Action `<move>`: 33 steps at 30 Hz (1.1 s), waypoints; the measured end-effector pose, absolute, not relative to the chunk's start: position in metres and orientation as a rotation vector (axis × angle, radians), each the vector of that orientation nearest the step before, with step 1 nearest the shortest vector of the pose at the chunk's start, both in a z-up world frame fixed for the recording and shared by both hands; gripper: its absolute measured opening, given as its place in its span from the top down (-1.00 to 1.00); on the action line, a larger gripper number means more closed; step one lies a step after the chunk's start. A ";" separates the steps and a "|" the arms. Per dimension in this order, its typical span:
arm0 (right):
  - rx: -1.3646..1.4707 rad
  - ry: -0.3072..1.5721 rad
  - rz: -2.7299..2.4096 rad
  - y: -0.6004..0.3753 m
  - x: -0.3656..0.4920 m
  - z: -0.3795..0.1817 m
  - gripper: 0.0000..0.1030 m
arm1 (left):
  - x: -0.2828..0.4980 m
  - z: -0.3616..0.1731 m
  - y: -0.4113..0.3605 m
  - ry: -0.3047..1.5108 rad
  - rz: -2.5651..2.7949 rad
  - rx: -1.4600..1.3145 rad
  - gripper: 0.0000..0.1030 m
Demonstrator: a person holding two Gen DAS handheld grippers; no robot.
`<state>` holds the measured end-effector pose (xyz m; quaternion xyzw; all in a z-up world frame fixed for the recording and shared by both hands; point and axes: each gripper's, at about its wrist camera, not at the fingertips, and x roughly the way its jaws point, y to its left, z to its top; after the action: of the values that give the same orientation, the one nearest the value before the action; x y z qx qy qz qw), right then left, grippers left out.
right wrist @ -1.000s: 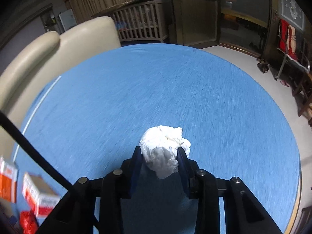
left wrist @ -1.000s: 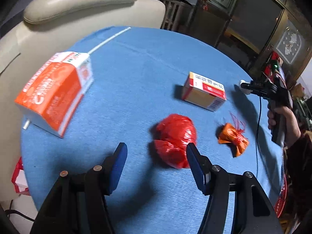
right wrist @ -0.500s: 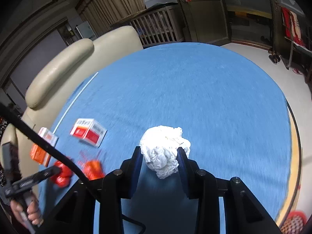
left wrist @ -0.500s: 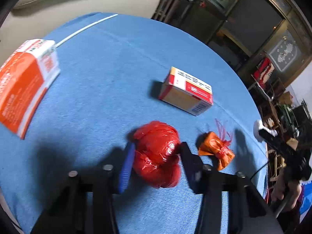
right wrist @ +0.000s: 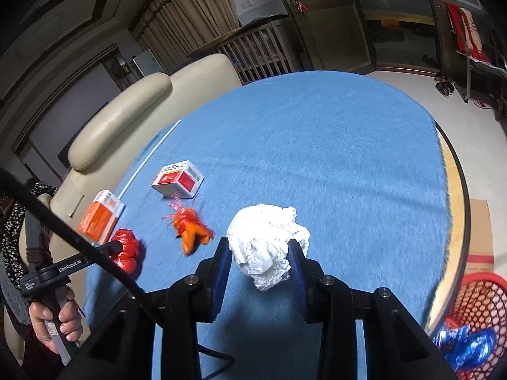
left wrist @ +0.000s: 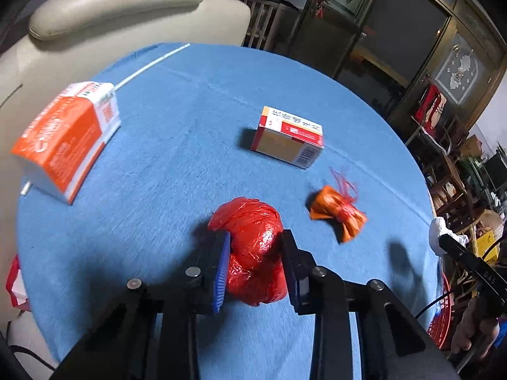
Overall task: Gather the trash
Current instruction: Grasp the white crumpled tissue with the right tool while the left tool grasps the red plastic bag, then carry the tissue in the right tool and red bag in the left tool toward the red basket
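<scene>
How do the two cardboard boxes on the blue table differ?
The orange box is larger; the red-and-white box is smaller. The orange box is mostly orange with a white end; the red-and-white box shows tan sides, a red band and a barcode. The orange box lies near the table edge by the cream chair; the red-and-white box sits further in. Both lie flat and ungripped.

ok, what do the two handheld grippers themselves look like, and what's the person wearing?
Both the left gripper and the right gripper have black frames with round silver bolt heads and blue ribbed pads on the fingers. Seen from the right wrist view, the left unit has a black pistol handle with white "GenRobot.AI" lettering. A black cable crosses that view. The sleeve is dark with a light speckled print.
</scene>
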<state>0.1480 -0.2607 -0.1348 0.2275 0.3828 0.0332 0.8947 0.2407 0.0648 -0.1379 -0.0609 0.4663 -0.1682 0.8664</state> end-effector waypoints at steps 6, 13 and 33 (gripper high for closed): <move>0.498 0.756 0.089 -0.257 0.115 -0.122 0.26 | 0.206 -0.111 0.061 0.915 -0.339 -0.077 0.36; 0.509 0.700 0.110 -0.255 0.075 -0.102 0.26 | 0.162 -0.076 0.047 0.825 -0.357 -0.001 0.36; 0.544 0.578 0.131 -0.262 0.002 -0.065 0.26 | 0.089 -0.023 -0.003 0.633 -0.373 0.189 0.36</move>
<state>0.0016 -0.2617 -0.0649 0.2649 0.2814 0.0637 0.9201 0.0888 -0.0025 -0.0226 0.0925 0.3090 -0.1818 0.9289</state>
